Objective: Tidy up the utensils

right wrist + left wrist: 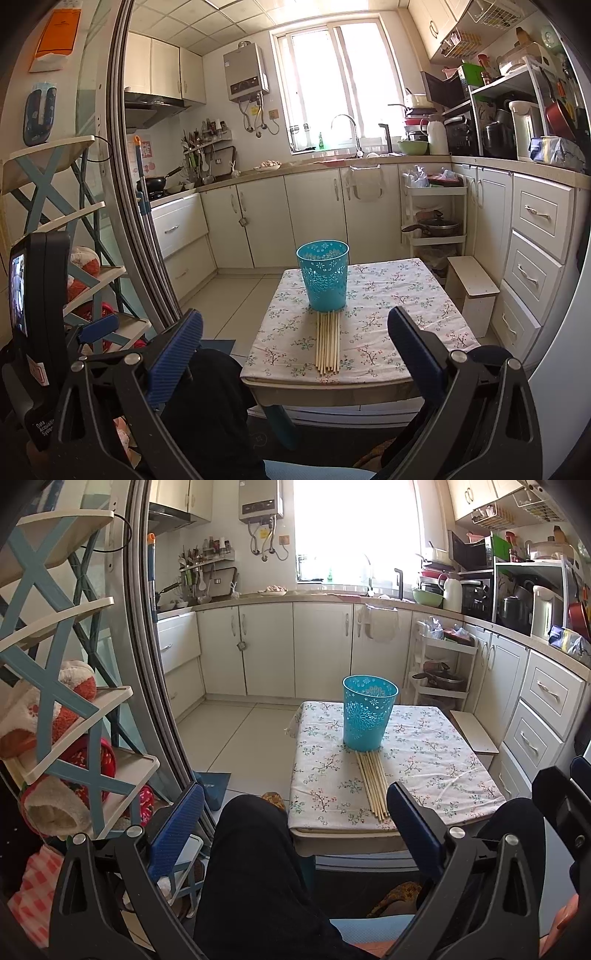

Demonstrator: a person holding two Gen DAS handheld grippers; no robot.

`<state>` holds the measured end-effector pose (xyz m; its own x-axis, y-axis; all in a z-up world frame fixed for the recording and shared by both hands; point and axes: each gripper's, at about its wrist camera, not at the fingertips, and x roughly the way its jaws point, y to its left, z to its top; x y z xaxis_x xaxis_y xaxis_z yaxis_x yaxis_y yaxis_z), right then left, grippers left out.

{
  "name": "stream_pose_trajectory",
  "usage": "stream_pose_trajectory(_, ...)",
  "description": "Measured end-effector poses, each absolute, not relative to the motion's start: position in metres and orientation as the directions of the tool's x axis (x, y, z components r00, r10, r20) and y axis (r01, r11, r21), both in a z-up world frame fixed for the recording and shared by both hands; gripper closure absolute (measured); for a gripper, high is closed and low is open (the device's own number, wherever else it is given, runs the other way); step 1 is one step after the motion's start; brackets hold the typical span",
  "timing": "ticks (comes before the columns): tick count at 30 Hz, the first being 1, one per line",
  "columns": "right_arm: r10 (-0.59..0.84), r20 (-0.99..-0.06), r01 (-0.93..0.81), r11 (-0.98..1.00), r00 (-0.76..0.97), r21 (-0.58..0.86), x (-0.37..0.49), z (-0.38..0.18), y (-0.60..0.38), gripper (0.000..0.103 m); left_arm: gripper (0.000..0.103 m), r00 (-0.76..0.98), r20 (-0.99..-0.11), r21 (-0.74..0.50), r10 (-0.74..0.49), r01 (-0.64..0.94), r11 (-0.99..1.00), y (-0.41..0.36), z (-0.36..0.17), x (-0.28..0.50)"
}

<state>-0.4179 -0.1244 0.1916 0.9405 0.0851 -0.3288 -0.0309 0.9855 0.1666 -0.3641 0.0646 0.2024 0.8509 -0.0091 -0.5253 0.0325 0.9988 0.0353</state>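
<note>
white kitchen cabinets (pixel 314 218), water heater (pixel 245 75), bright window (pixel 340 85).

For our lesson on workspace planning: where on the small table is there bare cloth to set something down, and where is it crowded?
Bare tablecloth lies right of the teal cup and chopsticks, out to the right edge; a narrower strip lies to their left. The centre line is crowded: the chopsticks run from the cup's base to the near edge.
</note>
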Motion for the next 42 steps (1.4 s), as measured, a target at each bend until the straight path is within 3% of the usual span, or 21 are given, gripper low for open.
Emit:
stream_pose_trajectory(17,0.118,-0.33,-0.062,0.983,0.937,0.173,-0.413,0.193,-0.125,0.007,0.008,0.844,-0.536,0.04,-0.017,0.045,0.998,0.065,0.2,-0.361)
stream_pose_trajectory(31,-0.004,-0.551,0.1,0.985,0.834,0.143,-0.316,0.14,-0.155,0.007,0.008,0.712,-0.696,0.009,-0.093,0.138,0.99,0.054,0.149,-0.279)
stream_pose_trajectory(42,-0.063,-0.64,0.145,0.986,0.766,0.077,-0.255,0.104,-0.165,0.007,0.008,0.627,-0.773,0.002,-0.102,0.162,0.987,0.034,0.108,-0.221)
